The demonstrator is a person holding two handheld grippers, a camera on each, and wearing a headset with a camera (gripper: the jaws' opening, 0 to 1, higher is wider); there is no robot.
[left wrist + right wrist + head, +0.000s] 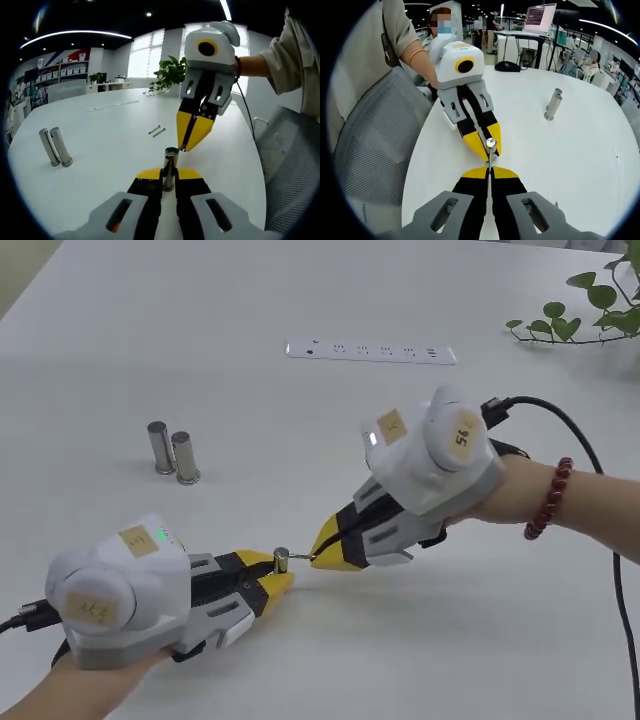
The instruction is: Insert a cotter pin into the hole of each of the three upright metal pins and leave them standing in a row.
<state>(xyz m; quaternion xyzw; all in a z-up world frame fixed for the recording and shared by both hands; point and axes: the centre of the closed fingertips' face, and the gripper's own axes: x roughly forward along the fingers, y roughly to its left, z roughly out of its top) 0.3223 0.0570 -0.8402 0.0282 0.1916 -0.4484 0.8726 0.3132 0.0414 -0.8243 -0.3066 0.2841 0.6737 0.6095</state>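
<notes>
Lowest in the left gripper view, we see the yellow-tipped left claw clamped on a smooth steel cylinder, the metal pin, upright at frame centre over the matte white surface. Just beyond, the right claw pinches a thin cotter pin against that pin's top. Farther off, at the upper left, the other metal pins stand side by side.

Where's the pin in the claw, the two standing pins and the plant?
Held pin (170, 163): left gripper view, its shaft.
Standing pins (185, 456): head view, right one's side.
Plant (565, 328): head view, a leaf.
</notes>
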